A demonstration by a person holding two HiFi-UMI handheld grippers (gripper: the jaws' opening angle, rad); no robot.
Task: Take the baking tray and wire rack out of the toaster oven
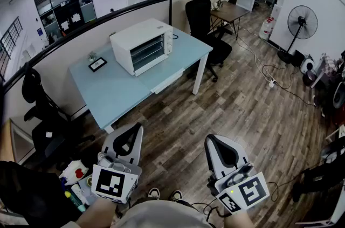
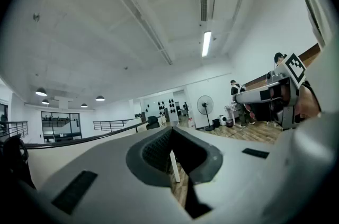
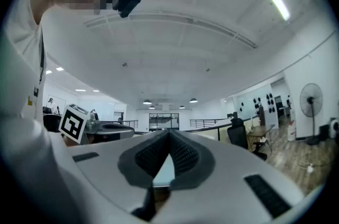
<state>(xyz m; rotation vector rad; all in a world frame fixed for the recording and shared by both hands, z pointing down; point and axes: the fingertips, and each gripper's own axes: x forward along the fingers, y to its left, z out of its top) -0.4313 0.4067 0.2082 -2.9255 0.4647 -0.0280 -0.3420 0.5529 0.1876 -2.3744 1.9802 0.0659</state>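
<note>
A white toaster oven (image 1: 141,46) stands with its glass door closed on a light blue table (image 1: 113,89), across the wooden floor from me. The baking tray and wire rack cannot be made out behind the glass. My left gripper (image 1: 137,128) and right gripper (image 1: 212,140) are held close to my body, well short of the table, both shut and holding nothing. In the left gripper view the jaws (image 2: 172,131) meet with only a white table leg (image 2: 174,167) showing past them. In the right gripper view the shut jaws (image 3: 169,133) frame a sliver of the blue table (image 3: 165,171).
A small black frame (image 1: 97,64) lies on the table left of the oven. Black office chairs stand behind the table (image 1: 207,22) and at the left (image 1: 46,114). A standing fan (image 1: 302,22) and floor cables (image 1: 275,81) are at the right. A dark railing (image 1: 81,27) runs behind the table.
</note>
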